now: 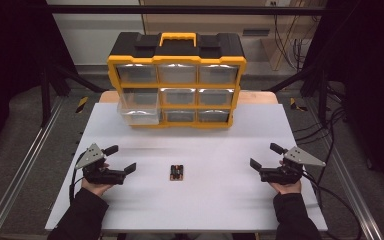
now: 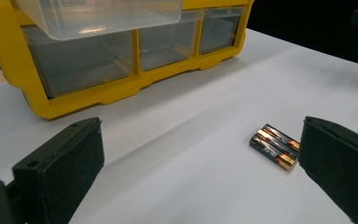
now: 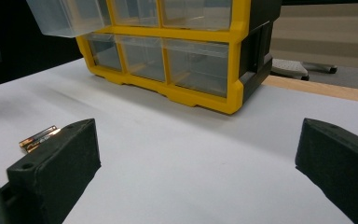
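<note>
Batteries (image 1: 177, 172) lie on table (image 1: 220, 200) between left gripper (image 1: 123, 159) and right gripper (image 1: 265, 156); both jaws apart, empty.

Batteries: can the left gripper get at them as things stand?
Probably yes. The left gripper is open and empty, and only bare white table lies between it and the batteries.

White table (image 1: 240, 200): batteries (image 1: 177, 172), drawer organizer (image 1: 176, 80).

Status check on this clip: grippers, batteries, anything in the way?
Left gripper open, right gripper open, both empty on the table. Batteries lie untouched between them. One drawer of the organizer pulled out. Path clear.
</note>
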Available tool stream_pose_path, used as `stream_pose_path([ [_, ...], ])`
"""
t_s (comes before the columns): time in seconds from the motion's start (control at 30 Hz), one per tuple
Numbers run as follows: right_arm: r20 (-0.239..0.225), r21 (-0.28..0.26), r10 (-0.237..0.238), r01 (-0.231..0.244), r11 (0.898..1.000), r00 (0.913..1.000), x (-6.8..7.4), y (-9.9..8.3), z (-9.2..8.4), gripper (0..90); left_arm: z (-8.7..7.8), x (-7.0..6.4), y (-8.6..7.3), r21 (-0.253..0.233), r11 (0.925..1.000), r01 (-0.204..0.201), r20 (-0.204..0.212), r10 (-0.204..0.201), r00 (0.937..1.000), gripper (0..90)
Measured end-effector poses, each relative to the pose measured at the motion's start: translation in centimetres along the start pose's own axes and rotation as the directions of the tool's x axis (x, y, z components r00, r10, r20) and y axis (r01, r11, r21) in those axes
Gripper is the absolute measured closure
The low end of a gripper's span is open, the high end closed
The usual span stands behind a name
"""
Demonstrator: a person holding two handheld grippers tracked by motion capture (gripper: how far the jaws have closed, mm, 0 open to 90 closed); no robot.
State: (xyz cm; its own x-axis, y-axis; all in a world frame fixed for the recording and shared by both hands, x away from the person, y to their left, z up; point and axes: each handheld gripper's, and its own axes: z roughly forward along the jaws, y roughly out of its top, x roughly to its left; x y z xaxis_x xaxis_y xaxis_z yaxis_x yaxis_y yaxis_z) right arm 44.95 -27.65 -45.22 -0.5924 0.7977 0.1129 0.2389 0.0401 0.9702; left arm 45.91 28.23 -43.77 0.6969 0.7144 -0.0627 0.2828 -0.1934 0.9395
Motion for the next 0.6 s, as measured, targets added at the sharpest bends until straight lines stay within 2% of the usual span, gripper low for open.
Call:
stream_pose_path([
  [0.6, -0.003, 0.011, -0.010, 0.010, 1.000, 0.9999, 0.09, -0.14, 0.06, 0.3, 0.03, -0.31, 0.58, -0.001, 1.0000, -0.006, -0.008, 0.006, 0.9999, 0.0],
])
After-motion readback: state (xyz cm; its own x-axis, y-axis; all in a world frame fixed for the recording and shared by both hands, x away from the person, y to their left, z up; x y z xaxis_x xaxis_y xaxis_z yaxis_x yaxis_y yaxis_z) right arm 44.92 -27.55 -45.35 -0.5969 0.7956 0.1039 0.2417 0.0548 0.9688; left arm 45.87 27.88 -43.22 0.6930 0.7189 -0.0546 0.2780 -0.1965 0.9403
